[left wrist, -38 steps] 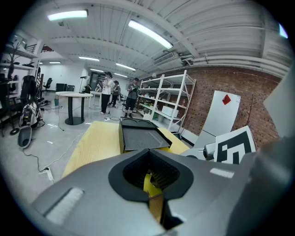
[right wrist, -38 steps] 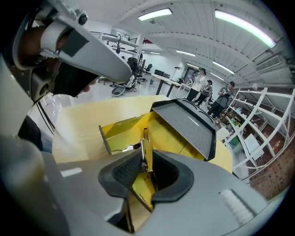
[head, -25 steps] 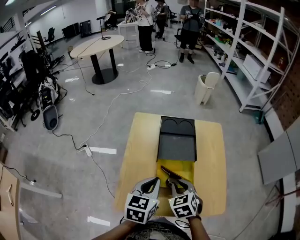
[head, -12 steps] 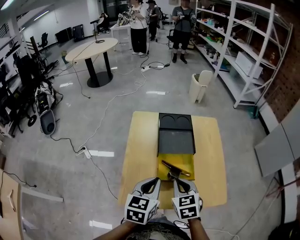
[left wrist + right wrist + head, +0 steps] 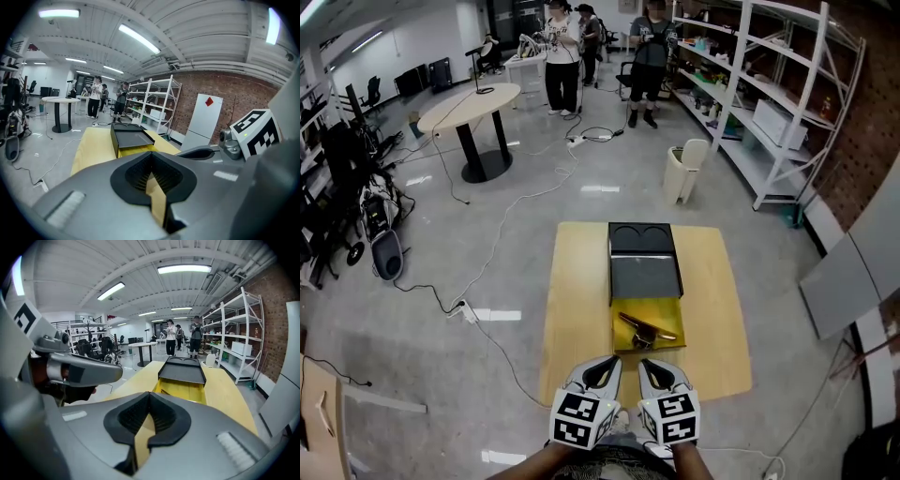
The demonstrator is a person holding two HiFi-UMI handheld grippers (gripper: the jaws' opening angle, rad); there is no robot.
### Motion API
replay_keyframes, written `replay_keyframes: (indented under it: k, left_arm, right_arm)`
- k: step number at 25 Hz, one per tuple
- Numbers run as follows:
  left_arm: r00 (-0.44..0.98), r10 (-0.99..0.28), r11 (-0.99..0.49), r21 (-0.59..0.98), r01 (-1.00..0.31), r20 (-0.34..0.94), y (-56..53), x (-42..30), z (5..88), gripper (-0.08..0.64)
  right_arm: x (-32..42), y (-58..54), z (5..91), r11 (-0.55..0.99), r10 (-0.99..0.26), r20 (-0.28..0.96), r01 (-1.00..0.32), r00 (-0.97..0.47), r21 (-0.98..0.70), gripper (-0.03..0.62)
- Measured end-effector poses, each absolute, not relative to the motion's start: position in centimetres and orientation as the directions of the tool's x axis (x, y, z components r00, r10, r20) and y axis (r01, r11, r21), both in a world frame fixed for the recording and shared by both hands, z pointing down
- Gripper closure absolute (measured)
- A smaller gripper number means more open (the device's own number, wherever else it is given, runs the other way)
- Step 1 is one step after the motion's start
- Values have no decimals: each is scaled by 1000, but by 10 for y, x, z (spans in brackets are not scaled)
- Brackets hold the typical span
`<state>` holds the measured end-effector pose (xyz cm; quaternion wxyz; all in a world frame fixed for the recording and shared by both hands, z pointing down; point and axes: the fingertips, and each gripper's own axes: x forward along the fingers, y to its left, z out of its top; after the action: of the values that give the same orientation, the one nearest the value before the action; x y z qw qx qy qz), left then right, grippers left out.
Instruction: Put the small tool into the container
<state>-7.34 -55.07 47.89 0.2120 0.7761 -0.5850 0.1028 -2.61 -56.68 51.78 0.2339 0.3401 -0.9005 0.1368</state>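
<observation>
- Starting leftmost: left gripper [image 5: 602,367], jaws pressed together, nothing between them, only a thin slit at the pads.
- Yellow table [image 5: 581,300]: lies below and ahead of both pairs of jaws.
- Container [image 5: 643,267]: dark box ahead of the jaws, with an open yellow compartment [image 5: 667,311] at its near end.
- Small tool [image 5: 645,328]: dark, lying inside the yellow compartment, just ahead of the right jaws and apart from them.
- Right gripper [image 5: 654,367]: jaws pressed together, empty, close beside the left gripper.
</observation>
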Motion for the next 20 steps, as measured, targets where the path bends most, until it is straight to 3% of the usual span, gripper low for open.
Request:
replay_keyframes:
  k: [6, 20]
  left_arm:
    - [324, -855, -256, 213, -943, 405, -528, -56, 474, 549]
    - [378, -831, -310, 224, -924, 408, -492, -36, 470, 549]
  right_arm:
    - [-13, -541, 494, 700, -582, 448, -698, -679, -149, 586]
    - [-2, -498, 478, 673, -603, 426, -717, -674, -182, 586]
